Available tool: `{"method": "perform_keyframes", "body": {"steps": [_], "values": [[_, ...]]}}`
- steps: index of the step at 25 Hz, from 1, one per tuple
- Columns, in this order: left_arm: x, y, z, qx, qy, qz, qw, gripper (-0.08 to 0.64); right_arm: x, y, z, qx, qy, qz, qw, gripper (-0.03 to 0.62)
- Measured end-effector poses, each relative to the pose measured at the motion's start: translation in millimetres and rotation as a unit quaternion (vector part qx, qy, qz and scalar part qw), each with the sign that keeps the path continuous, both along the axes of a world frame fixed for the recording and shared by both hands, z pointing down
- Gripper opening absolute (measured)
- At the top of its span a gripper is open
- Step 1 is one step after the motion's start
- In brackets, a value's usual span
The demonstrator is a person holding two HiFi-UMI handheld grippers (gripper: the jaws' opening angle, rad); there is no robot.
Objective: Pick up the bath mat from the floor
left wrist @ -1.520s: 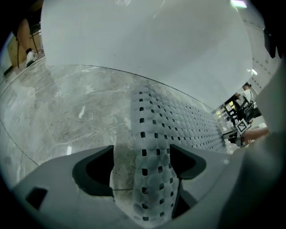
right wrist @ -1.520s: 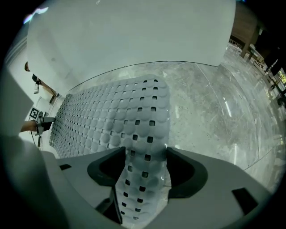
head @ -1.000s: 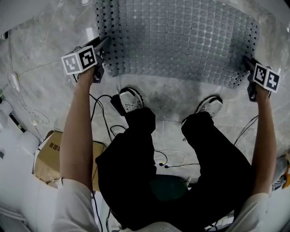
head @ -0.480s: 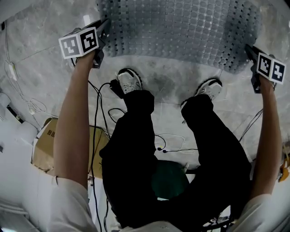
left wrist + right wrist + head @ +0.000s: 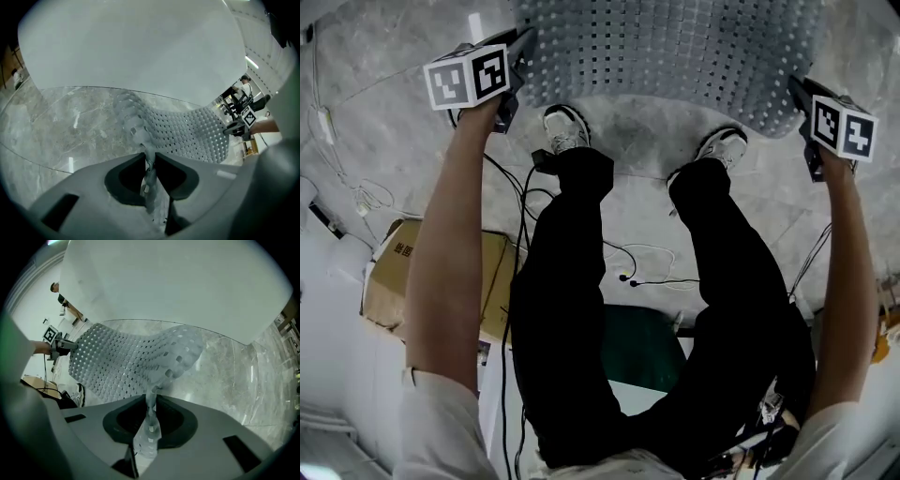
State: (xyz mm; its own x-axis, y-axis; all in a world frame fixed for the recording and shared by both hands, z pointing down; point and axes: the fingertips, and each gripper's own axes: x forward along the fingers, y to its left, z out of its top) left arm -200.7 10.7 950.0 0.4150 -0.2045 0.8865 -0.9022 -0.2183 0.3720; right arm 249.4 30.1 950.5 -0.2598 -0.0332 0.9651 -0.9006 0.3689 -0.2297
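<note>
A cardboard box sits on the floor by the person's left leg, its print too small to read, and the marker cubes show only black-and-white squares. The left gripper and right gripper have both just been closing, and each is clenched on a near corner of the perforated grey bath mat. The mat's long axis runs left to right between the grippers, beyond the shoes; its near edge is raised and the rest sags away, and whether the far edge touches the floor cannot be told.
</note>
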Motion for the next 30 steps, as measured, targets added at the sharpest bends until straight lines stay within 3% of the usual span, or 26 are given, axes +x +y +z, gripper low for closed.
{"method": "perform_keyframes", "body": {"steps": [13, 20, 30], "values": [[39.9, 24.9, -101.2, -0.035, 0.014, 0.025, 0.9990, 0.067, -21.4, 17.9, -96.9, -0.020, -0.009, -0.021, 1.000, 0.057], [40.8, 40.7, -157.4, -0.042, 0.021, 0.002, 0.9989, 0.066, -18.1, 32.6, -159.9, -0.021, -0.007, 0.012, 1.000, 0.057], [34.0, 65.8, -234.6, -0.054, 0.021, -0.024, 0.9981, 0.066, -23.8, 46.6, -243.7, -0.005, -0.001, 0.007, 1.000, 0.057]]}}
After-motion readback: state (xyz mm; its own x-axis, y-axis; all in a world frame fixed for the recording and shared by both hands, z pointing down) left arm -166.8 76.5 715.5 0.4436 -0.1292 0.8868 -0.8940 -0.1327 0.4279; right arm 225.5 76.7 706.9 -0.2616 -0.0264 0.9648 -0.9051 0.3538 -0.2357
